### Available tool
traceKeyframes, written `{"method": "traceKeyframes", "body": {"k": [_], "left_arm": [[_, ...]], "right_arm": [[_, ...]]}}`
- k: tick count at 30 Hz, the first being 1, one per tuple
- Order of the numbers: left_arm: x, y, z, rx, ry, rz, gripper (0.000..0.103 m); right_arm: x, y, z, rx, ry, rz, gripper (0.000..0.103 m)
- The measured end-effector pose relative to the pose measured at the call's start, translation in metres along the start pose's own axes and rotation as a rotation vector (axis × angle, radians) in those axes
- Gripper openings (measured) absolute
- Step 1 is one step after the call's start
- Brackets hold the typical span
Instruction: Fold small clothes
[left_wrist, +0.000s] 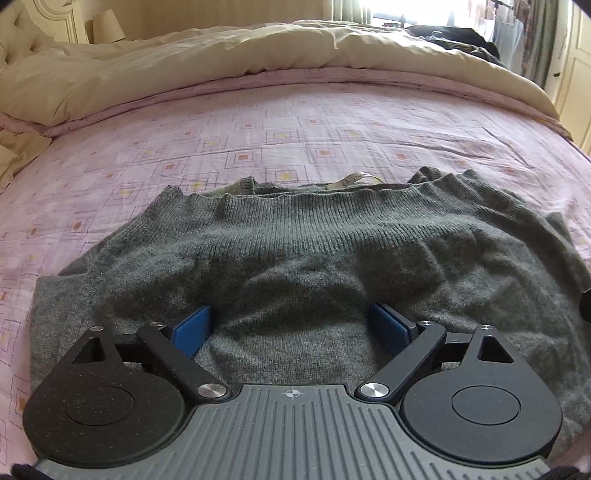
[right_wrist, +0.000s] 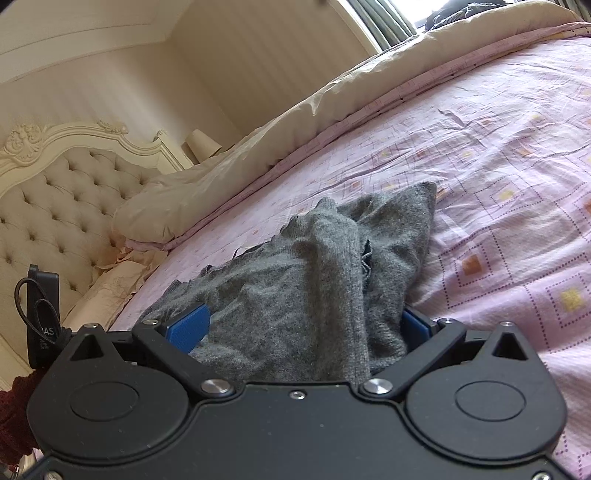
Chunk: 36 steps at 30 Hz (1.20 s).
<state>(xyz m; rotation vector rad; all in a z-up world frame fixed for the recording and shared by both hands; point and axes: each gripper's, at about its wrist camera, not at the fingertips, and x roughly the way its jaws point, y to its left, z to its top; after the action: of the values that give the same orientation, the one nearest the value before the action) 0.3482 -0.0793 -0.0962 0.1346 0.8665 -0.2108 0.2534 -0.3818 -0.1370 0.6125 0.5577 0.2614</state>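
Sweater (left_wrist: 314, 258) partly behind hand-held gripper (left_wrist: 291, 325)

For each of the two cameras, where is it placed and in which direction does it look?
Left wrist: sits on the left gripper, looking down over the grey knitted sweater across the pink patterned bedsheet; blue pads spread open.
Right wrist: sits on the right gripper, facing the cream tufted headboard; pads wide around bunched knit; dark red sleeve shows.
Shared: sweater, bedsheet, cream duvet.

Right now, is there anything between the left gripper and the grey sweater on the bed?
Nothing visible. The left gripper is open directly over the grey sweater, knit fabric lying between its blue pads. Only the pink patterned bedspread surrounds the sweater.
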Motion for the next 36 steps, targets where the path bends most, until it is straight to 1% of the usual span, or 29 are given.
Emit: {"method": "traceKeyframes", "body": {"k": [1,3,4,5,7,8,9,10,14,16,18,21,23,24,25,26,27,28,30,33,36], "left_arm": [[0.000,-0.001,0.000,-0.003,-0.003,0.002,0.094],[0.000,-0.003,-0.001,-0.003,-0.010,0.009,0.095],[0.000,-0.004,-0.001,-0.003,-0.014,0.013,0.095],[0.000,-0.004,-0.001,-0.007,-0.016,0.012,0.095],[-0.004,-0.002,0.002,-0.007,-0.019,0.000,0.094],[-0.008,0.001,0.002,-0.008,-0.025,-0.010,0.090],[-0.014,0.004,0.002,-0.017,-0.040,-0.019,0.083],[-0.021,0.009,0.000,-0.030,-0.058,-0.024,0.081],[-0.058,0.037,-0.021,-0.106,-0.165,-0.034,0.080],[-0.074,0.052,-0.035,-0.116,-0.206,-0.014,0.080],[-0.087,0.067,-0.048,-0.119,-0.224,0.009,0.080],[-0.098,0.088,-0.062,-0.117,-0.213,0.032,0.080],[-0.106,0.102,-0.070,-0.117,-0.208,0.052,0.080],[-0.109,0.108,-0.074,-0.118,-0.208,0.056,0.080],[-0.113,0.114,-0.077,-0.124,-0.209,0.057,0.080],[-0.116,0.119,-0.080,-0.130,-0.207,0.060,0.080],[-0.118,0.124,-0.082,-0.138,-0.203,0.063,0.080],[-0.119,0.129,-0.085,-0.150,-0.194,0.061,0.080],[-0.121,0.137,-0.090,-0.176,-0.174,0.044,0.080],[-0.125,0.145,-0.097,-0.208,-0.152,0.024,0.080],[-0.131,0.150,-0.105,-0.230,-0.140,-0.007,0.080]], "right_arm": [[0.000,0.000,0.000,0.000,0.000,-0.003,0.101],[-0.001,-0.002,0.000,0.014,-0.006,-0.007,0.093],[-0.002,-0.004,0.000,0.026,-0.011,-0.011,0.086],[-0.002,-0.005,0.000,0.036,-0.015,-0.014,0.085],[-0.002,-0.004,0.000,0.033,-0.016,-0.020,0.084],[-0.002,-0.004,0.000,0.028,-0.015,-0.024,0.085],[-0.002,-0.004,0.000,0.027,-0.014,-0.025,0.085],[-0.002,-0.004,0.000,0.029,-0.015,-0.023,0.085],[-0.002,-0.003,0.000,0.028,-0.013,-0.026,0.084],[-0.001,-0.003,0.000,0.029,-0.007,-0.027,0.084],[0.000,-0.002,0.001,0.032,0.005,-0.035,0.083],[0.002,-0.004,0.009,0.074,0.038,-0.052,0.075],[0.002,-0.008,0.016,0.125,0.071,-0.065,0.058],[0.004,-0.013,0.020,0.163,0.095,-0.070,0.053],[0.005,-0.015,0.023,0.192,0.121,-0.076,0.042],[0.007,-0.017,0.026,0.211,0.144,-0.087,0.038],[0.008,-0.015,0.029,0.213,0.156,-0.099,0.036],[0.008,-0.012,0.032,0.202,0.165,-0.119,0.032],[0.008,0.001,0.041,0.175,0.171,-0.161,0.030],[0.010,0.033,0.057,0.120,0.184,-0.183,0.030],[0.021,0.077,0.074,0.045,0.217,-0.172,0.029]]}}
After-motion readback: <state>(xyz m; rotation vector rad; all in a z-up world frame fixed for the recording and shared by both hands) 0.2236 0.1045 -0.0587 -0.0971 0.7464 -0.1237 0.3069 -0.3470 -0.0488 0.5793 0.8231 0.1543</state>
